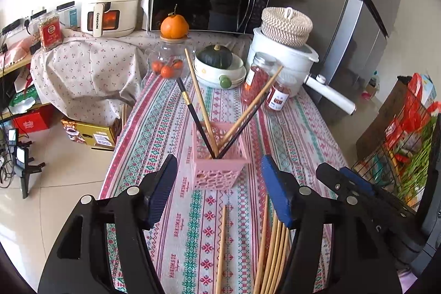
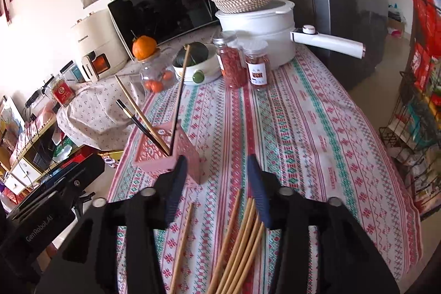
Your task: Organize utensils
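Both the left gripper (image 1: 217, 181) and right gripper (image 2: 215, 178) stand half open, holding nothing. The pink holder (image 1: 219, 166) with 4 chopsticks (image 1: 202, 104) sits mid-table; loose bamboo chopsticks (image 1: 271, 252) lie at the near edge of the table (image 1: 303, 134).

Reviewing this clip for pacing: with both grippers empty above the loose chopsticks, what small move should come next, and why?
Probably lower the right gripper onto the bundle of bamboo chopsticks lying on the tablecloth and close on one. Its jaws are open and empty just above them, while the pink basket already holds four chopsticks, so the rest still need collecting.
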The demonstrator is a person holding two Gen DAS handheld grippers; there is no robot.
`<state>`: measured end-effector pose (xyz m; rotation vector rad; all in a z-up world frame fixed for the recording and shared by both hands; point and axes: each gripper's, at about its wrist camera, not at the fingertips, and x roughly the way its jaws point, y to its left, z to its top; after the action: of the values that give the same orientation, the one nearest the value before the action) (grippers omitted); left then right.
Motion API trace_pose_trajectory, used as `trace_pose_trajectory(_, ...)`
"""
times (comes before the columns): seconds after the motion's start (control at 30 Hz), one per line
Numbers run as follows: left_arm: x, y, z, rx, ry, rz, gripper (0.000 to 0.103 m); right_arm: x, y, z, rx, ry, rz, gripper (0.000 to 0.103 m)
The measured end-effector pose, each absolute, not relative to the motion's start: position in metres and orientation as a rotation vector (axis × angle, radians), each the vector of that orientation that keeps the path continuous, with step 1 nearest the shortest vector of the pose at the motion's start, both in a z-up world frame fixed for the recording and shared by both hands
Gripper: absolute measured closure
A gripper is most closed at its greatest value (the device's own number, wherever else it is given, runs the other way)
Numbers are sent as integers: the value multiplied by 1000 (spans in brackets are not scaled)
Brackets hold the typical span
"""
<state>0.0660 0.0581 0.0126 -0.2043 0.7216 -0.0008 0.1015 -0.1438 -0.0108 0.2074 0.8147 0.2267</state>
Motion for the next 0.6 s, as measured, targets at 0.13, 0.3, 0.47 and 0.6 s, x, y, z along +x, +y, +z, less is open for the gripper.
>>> trace_pose_trajectory(0.13,62,53,8,-191,725,9,34,97,-151,-18,198,824,191,46)
trace_pose_trajectory(0.3,60,44,1,-159,740,14,28,95,-160,-26,198,840,165,41)
trace_pose_trajectory(0.47,60,39,-6,-136,754,20,24,92,-170,-29,184,831,108,34)
trace_pose_trajectory(0.6,59,35,-10,-124,760,23,8,88,-177,-32,140,812,50,24)
